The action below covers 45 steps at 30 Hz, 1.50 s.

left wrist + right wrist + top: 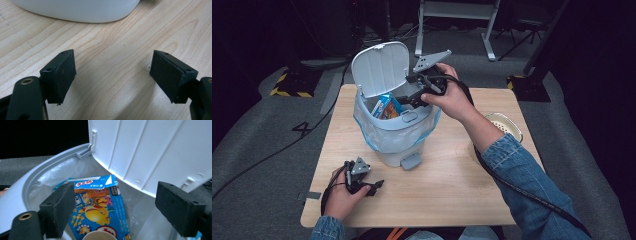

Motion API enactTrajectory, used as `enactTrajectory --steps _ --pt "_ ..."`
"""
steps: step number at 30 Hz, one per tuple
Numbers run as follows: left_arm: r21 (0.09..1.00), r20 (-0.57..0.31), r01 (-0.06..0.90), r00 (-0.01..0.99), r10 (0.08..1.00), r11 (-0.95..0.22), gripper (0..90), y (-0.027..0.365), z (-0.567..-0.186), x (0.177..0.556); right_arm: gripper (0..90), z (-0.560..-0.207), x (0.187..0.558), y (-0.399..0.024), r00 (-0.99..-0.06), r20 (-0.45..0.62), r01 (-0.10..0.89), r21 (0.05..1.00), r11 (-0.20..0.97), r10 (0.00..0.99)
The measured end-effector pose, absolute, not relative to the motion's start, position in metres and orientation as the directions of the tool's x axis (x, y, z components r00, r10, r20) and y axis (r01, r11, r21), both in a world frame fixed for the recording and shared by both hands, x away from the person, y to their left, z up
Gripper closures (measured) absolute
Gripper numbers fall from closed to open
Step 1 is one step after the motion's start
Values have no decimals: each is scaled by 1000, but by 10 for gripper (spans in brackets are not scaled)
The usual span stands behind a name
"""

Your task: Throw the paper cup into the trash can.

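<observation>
The left gripper (374, 187) rests wide open on the pale wooden table (452, 190). Inside the lined grey pedal bin (394, 135), the blue printed snack box (100, 210) lies free. The right gripper (112, 207) hangs above it, jaws wide and empty; the thin card looks light and crushable, best pinched at its torn upper edge.

White pedal bin (394, 142) upright mid-worktop, lid (379, 67) swung open, clear liner fitted. Blue snack box (387, 107) with yellow cartoon fish stands tilted inside, top flap torn open.

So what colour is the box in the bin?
Blue, with a yellow cartoon fish; the box shows best in the right gripper view.
</observation>
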<state>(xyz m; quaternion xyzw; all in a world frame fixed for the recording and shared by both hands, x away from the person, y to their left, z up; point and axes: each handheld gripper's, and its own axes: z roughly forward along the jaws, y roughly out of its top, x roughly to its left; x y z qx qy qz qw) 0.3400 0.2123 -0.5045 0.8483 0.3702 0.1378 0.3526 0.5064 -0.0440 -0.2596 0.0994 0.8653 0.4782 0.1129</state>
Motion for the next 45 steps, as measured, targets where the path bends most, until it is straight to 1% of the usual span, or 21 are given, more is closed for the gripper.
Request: enactTrajectory --steps 14,24,34,45 --pt "699 -21 530 688 726 -481 209 212 -504 340 192 -241 487 -101 -946 -95 73 868 491 309" --pt "699 -21 530 688 726 -481 209 212 -504 340 201 -236 472 -159 -922 -101 100 871 482 373" --pt "698 -21 530 688 726 -481 209 212 -504 340 205 -243 459 -213 -887 -98 152 860 486 450" --pt "698 -22 530 688 726 -481 209 212 -504 340 207 -256 446 -259 -864 -72 189 871 454 498"
